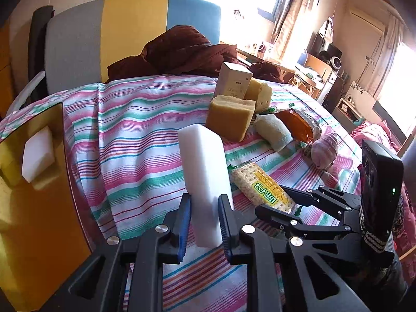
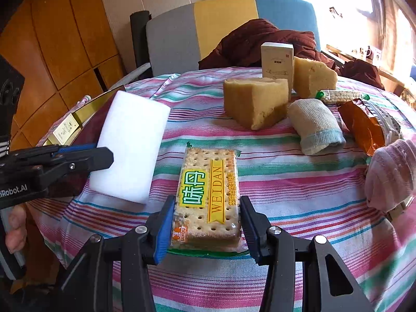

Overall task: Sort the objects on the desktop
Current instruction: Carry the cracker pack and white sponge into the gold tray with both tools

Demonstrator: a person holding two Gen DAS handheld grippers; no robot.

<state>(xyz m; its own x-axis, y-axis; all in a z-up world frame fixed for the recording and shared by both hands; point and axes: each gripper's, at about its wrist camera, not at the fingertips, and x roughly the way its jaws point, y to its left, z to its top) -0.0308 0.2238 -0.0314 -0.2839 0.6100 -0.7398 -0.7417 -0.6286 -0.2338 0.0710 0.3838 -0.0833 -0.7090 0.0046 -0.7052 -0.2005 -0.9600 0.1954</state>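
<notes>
My left gripper [image 1: 205,223] is shut on a white sponge block [image 1: 205,176], held upright above the striped cloth [image 1: 135,140]. In the right wrist view that gripper [image 2: 104,156] and the white sponge block [image 2: 130,145] hang at the left, near the table edge. My right gripper [image 2: 205,228] has its blue pads pressed on both long sides of a cracker pack [image 2: 208,192] that lies flat on the cloth. The left wrist view shows the right gripper [image 1: 275,202] at the cracker pack [image 1: 260,184].
A gold tray [image 1: 39,208] at the left holds another white sponge [image 1: 37,153]. Further back stand two yellow sponges [image 2: 257,104], a tall box [image 2: 277,59], a rolled towel [image 2: 314,130], an orange snack bag [image 2: 364,127], and a pink sock [image 2: 390,171]. A chair is behind.
</notes>
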